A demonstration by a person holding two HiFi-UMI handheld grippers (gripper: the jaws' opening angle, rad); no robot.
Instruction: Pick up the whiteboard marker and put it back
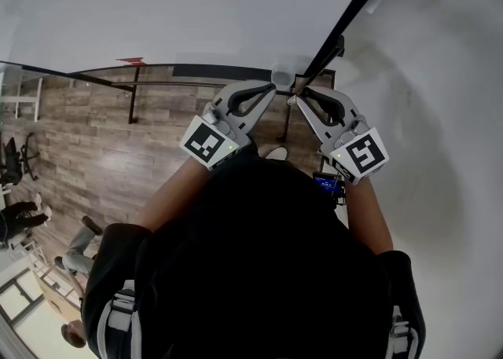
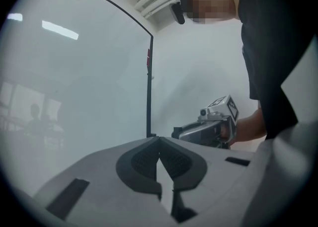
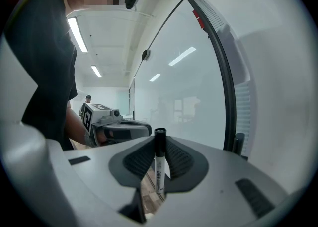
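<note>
The frosted glass board (image 3: 184, 97) in its black frame (image 3: 226, 89) stands close ahead, a little to the right of where the right gripper (image 3: 160, 144) points. That gripper's jaws pinch the whiteboard marker (image 3: 159, 165) upright, dark cap on top and long axis crosswise to the jaws. The left gripper (image 2: 159, 144) hangs just beside it, jaws pressed together on nothing. Putting the marker back looks like the right hand's job, though I can't see where it belongs.

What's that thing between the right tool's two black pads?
A whiteboard marker, upright, black cap on top, gripped by the right tool. The right gripper view shows it.
</note>
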